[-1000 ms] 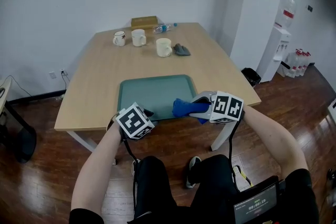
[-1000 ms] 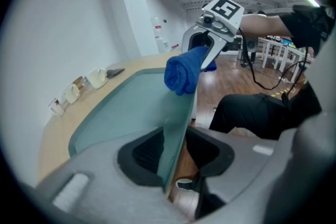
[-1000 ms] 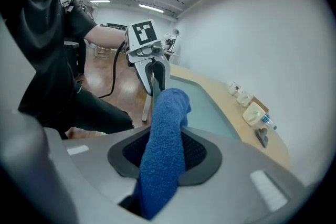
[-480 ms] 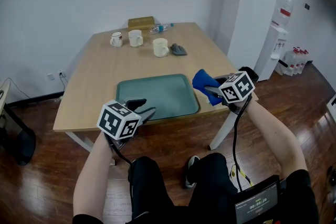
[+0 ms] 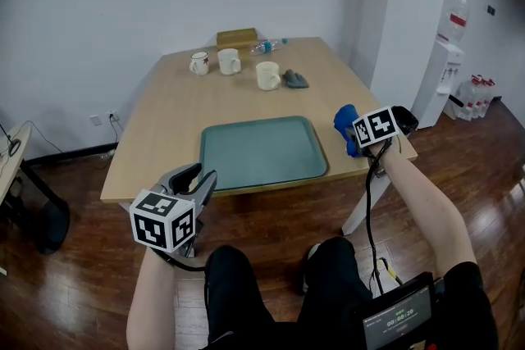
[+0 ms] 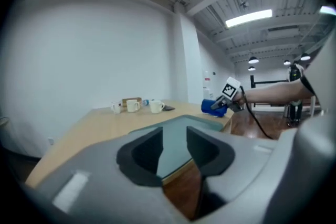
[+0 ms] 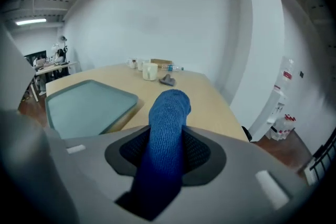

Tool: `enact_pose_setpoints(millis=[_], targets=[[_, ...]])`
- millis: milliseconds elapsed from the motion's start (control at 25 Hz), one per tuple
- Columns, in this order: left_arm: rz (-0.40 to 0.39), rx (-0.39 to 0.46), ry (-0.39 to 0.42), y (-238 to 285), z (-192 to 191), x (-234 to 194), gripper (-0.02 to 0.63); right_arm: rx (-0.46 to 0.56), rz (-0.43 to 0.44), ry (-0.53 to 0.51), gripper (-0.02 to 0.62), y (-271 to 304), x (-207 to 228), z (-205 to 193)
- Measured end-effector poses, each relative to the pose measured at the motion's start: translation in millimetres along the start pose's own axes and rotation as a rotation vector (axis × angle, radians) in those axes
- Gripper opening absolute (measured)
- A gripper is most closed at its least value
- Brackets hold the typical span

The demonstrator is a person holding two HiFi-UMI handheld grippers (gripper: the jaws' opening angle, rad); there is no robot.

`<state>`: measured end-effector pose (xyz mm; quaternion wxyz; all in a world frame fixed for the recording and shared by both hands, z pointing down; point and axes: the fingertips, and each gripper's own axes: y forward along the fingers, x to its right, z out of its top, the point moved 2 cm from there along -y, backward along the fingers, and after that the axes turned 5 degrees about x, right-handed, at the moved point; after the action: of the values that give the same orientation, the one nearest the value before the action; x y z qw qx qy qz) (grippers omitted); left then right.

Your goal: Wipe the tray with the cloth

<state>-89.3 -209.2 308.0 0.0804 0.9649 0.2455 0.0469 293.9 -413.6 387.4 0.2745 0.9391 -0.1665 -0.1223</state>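
Observation:
The green tray (image 5: 262, 153) lies empty on the wooden table (image 5: 164, 119), near its front edge. My right gripper (image 5: 354, 140) hangs over the table's front right corner, to the right of the tray. Its pads still press on the blue cloth (image 5: 345, 120) while the jaws are opening. In the right gripper view the cloth (image 7: 169, 113) stands up between the jaws of the right gripper (image 7: 167, 153), with the tray (image 7: 84, 105) at the left. My left gripper (image 5: 199, 175) is off the table's front edge, below the tray's left corner. The left gripper (image 6: 174, 140) holds nothing, and its jaws are closing.
Three mugs (image 5: 267, 75) (image 5: 229, 61) (image 5: 198, 62), a grey rag (image 5: 295, 79), a cardboard box (image 5: 236, 37) and a plastic bottle (image 5: 269, 45) sit at the table's far end. A water dispenser (image 5: 454, 45) stands by the right wall. My knees are below the table edge.
The right gripper lifted the blue cloth off the tray's front right corner and carried it right, past the tray's edge. The left gripper drew back from the tray's front left corner, off the table.

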Motion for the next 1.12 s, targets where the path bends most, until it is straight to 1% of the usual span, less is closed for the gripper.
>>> enact_pose_setpoints(millis=[80,120,200,280,360,400,440,520,560,600,680,800,920,960,1000,1120], targets=[[0.007,0.02,-0.026,-11.6,-2.2,0.1,0.132,-0.03,-0.024,-0.011,0.186,9.9,-0.9,-9.4],[0.009,0.025,-0.037,-16.8,-4.8,0.6,0.129,-0.034,-0.028,-0.011,0.21,13.4,-1.7,-12.7],[0.013,0.025,-0.048,-26.3,-12.4,1.0,0.127,-0.001,-0.034,0.007,0.25,13.1,-0.8,-10.8],[0.028,0.027,-0.057,-36.0,-20.3,-2.1,0.127,0.09,-0.058,0.019,0.265,-3.4,4.9,3.3],[0.059,0.048,-0.072,-46.7,-25.0,-8.3,0.126,0.222,-0.094,-0.003,0.264,-37.9,10.4,23.5],[0.077,0.067,-0.083,-52.6,-26.2,-10.9,0.126,0.301,-0.105,-0.018,0.251,-60.9,9.4,34.2],[0.095,0.089,-0.095,-58.7,-27.0,-12.0,0.121,0.388,-0.103,-0.028,0.22,-86.0,4.5,43.6],[0.122,0.133,-0.106,-69.6,-28.7,-7.4,0.117,0.546,-0.053,-0.011,0.119,-132.5,-14.9,51.3],[0.131,0.152,-0.099,-73.3,-29.3,-1.4,0.117,0.608,-0.014,0.015,0.089,-151.3,-27.4,49.0],[0.136,0.166,-0.08,-75.5,-29.4,6.5,0.117,0.66,0.024,0.047,0.072,-167.4,-40.9,44.2],[0.137,0.185,-0.015,-76.7,-28.4,26.1,0.117,0.748,0.09,0.109,0.027,-192.3,-71.5,32.3],[0.109,0.202,0.092,-80.3,-21.2,59.6,0.116,0.837,0.187,0.153,0.02,-211.6,-125.4,17.3],[0.084,0.238,0.215,-83.5,-15.8,82.8,0.115,0.869,0.292,0.147,0.018,-217.6,-179.7,3.2],[0.084,0.255,0.23,-82.7,-14.4,87.5,0.113,0.873,0.318,0.136,0.018,-218.6,-194.9,-2.1],[0.085,0.275,0.223,-81.6,-13.4,91.2,0.109,0.876,0.334,0.121,0.018,-219.9,-208.2,-7.5],[0.089,0.334,0.15,-81.2,-11.0,97.1,0.103,0.897,0.337,0.076,0.018,-225.6,-234.8,-16.9]])
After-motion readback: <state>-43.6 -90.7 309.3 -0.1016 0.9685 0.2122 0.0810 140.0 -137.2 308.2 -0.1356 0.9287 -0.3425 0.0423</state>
